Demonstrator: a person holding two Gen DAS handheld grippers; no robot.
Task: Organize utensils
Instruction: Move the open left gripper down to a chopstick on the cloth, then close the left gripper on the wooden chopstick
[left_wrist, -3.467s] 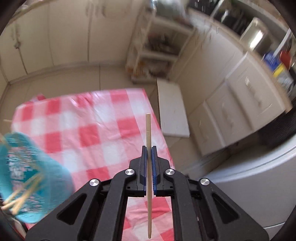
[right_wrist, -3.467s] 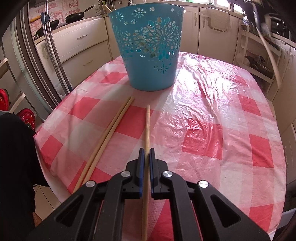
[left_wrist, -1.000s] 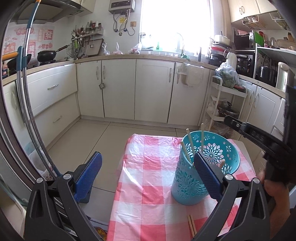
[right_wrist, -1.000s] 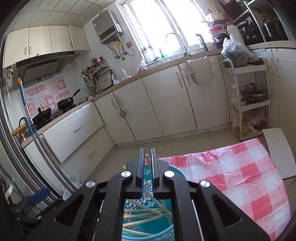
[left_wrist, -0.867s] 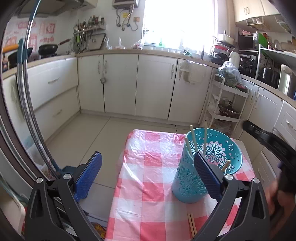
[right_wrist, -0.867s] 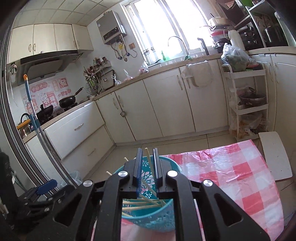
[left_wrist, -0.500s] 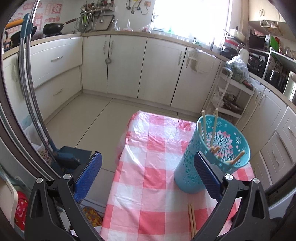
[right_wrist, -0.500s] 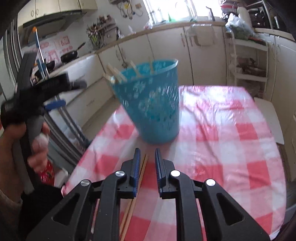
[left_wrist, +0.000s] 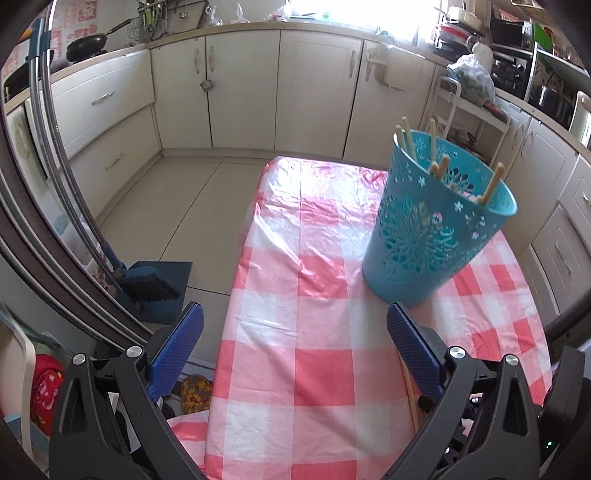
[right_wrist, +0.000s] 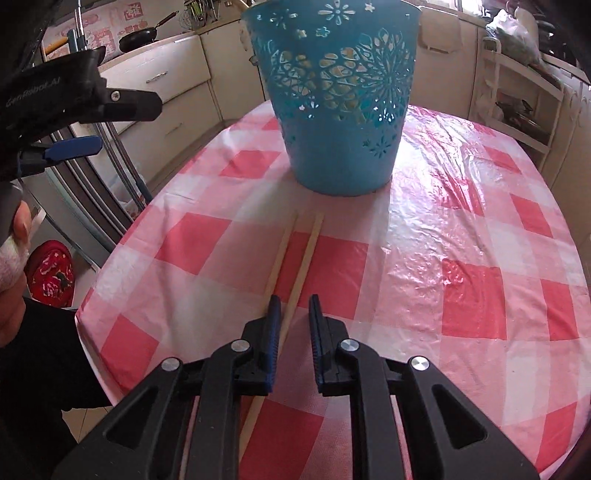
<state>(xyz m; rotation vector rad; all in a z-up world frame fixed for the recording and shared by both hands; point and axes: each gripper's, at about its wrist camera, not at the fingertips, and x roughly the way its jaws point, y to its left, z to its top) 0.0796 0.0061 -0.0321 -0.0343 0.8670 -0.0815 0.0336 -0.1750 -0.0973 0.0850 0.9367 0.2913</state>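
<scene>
**Asker:** Blue-padded claws, how are they posed?

**Describer:** Both tilt down toward the surface (right_wrist: 461, 229). The right claw (right_wrist: 294, 314) hangs low, its jaws a narrow gap apart, straddling one of two chopsticks (right_wrist: 303, 258) without pressing it; the other lies just left of the left pad. The left claw (left_wrist: 291, 325) is spread wide with nothing between its pads. In the right wrist view a hand (right_wrist: 14, 236) grips its black handle at far left.

**Asker:** Where are the utensils?

**Describer:** The two loose chopsticks lie side by side, tips pointing at the basket (right_wrist: 340, 110) but stopping short of it. Several more chopsticks (left_wrist: 436, 162) stand leaning inside.

**Asker:** Materials?

**Describer:** Pale, slender wooden sticks. The basket is turquoise plastic, tapered, with cut-out flower patterns. A glossy, crinkled red-and-white checked plastic cloth covers the surface.
</scene>
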